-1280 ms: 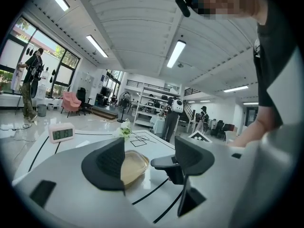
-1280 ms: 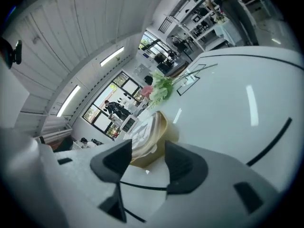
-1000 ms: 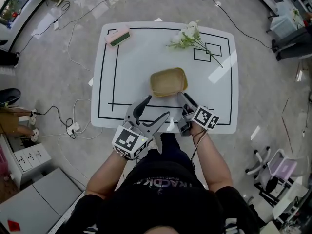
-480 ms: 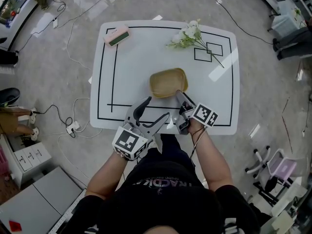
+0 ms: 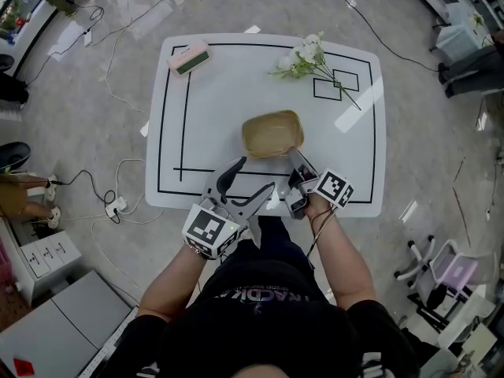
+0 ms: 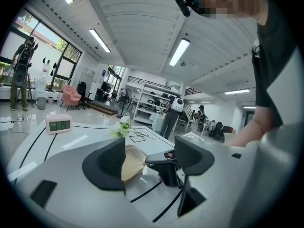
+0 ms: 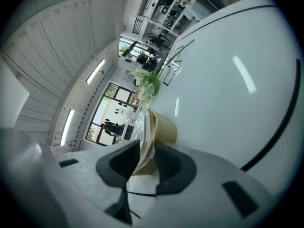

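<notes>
The right gripper point(image 5: 294, 156) clamps the tan tray point(image 5: 272, 132) by its corner; the left gripper point(image 5: 256, 174), jaws apart, hovers beside.

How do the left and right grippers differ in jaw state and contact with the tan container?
The left grey two-jaw gripper has jaws wide apart, nothing between; the right grey two-jaw gripper is closed on the rim of the tan shallow container. Left sits short of it, not touching; right grips its near right corner. Both are over the white table.

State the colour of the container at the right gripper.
Tan, like kraft paper: the food container shows best in the head view.
</notes>
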Demonstrator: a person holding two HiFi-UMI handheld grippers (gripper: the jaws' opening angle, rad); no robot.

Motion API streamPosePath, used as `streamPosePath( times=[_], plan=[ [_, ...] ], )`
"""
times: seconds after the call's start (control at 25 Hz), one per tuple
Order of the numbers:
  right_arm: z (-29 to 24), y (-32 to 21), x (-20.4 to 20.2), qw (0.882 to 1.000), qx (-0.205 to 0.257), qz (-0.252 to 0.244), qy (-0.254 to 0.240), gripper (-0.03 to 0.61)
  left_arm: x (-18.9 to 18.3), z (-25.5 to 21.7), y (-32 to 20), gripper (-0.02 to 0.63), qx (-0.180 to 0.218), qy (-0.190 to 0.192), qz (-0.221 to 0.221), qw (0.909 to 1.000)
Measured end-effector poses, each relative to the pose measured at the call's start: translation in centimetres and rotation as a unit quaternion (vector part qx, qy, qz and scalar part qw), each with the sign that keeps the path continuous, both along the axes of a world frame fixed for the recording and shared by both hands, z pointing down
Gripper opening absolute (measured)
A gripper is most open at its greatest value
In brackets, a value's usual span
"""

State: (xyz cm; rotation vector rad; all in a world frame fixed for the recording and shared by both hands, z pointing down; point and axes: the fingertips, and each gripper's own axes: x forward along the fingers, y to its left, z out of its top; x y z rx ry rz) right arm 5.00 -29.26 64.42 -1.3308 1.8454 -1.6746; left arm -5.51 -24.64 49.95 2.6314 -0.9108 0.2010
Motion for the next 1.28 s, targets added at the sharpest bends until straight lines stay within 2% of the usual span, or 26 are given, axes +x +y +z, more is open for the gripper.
streamPosePath(
  times=[0.32, 0.52, 0.72, 0.88, 1.0, 1.16, 1.28],
  plan=[
    [-2.1, 0.6, 0.1, 0.999, 0.031, 0.011, -0.013, 0.060, -0.3, -0.7, 1.2, 0.321, 0.008, 0.002, 0.008, 0.9999],
    [-4.6, 0.9, -0.4, 0.997, 0.079, -0.001, -0.012, 0.038, -0.7, -1.1, 2.1, 0.319, 0.013, 0.002, 0.007, 0.9999],
    [-7.6, 1.4, -1.4, 0.990, 0.135, -0.034, 0.018, 0.035, -1.5, -1.8, 3.4, 0.318, 0.020, 0.001, 0.006, 0.9998],
    [-9.7, 2.0, -1.8, 0.986, 0.162, -0.034, 0.026, 0.034, -2.5, -2.2, 4.5, 0.308, 0.024, 0.002, 0.002, 0.9997],
    [-12.0, 2.3, -2.2, 0.977, 0.205, -0.038, 0.049, 0.034, -3.3, -2.7, 5.3, 0.286, 0.028, 0.003, -0.002, 0.9996],
    [-14.7, 3.3, -2.4, 0.962, 0.249, -0.046, 0.105, 0.034, -4.4, -3.5, 6.2, 0.240, 0.037, 0.007, -0.008, 0.9992],
    [-17.1, 4.5, -3.2, 0.945, 0.285, -0.059, 0.152, 0.034, -4.9, -3.9, 6.9, 0.136, 0.041, 0.015, -0.003, 0.9990]
  ],
)
